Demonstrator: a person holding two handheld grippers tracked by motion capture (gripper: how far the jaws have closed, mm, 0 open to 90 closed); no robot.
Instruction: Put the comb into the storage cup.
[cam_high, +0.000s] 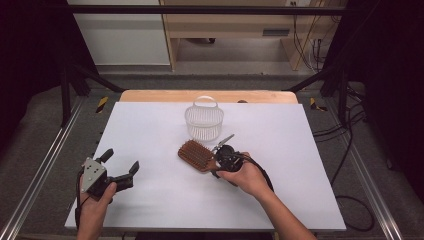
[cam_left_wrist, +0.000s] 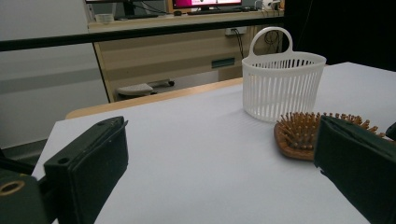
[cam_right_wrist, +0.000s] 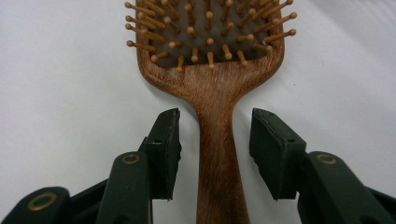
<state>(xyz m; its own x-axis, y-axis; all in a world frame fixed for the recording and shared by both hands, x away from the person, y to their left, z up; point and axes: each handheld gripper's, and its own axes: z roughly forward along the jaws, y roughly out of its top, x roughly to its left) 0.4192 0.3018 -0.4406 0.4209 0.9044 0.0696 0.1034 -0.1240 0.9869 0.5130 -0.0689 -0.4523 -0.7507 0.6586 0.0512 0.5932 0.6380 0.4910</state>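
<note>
My right gripper (cam_right_wrist: 212, 140) has its fingers open, straddling the handle of the wooden hairbrush (cam_high: 196, 155) without touching it; the brush lies bristles up on the desk (cam_high: 150, 130), just in front of the white basket (cam_high: 204, 121); my left gripper (cam_high: 121, 167) hovers open, well apart

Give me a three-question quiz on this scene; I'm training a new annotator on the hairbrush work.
1. True or false: the right claw has closed on the hairbrush handle.
2. The left claw is: A) open, holding nothing; B) shut on the basket.
3. Which way do the bristles face?

Key
1. False: its jaws straddle the handle with gaps on both sides.
2. A.
3. Up, off the white table.
</note>
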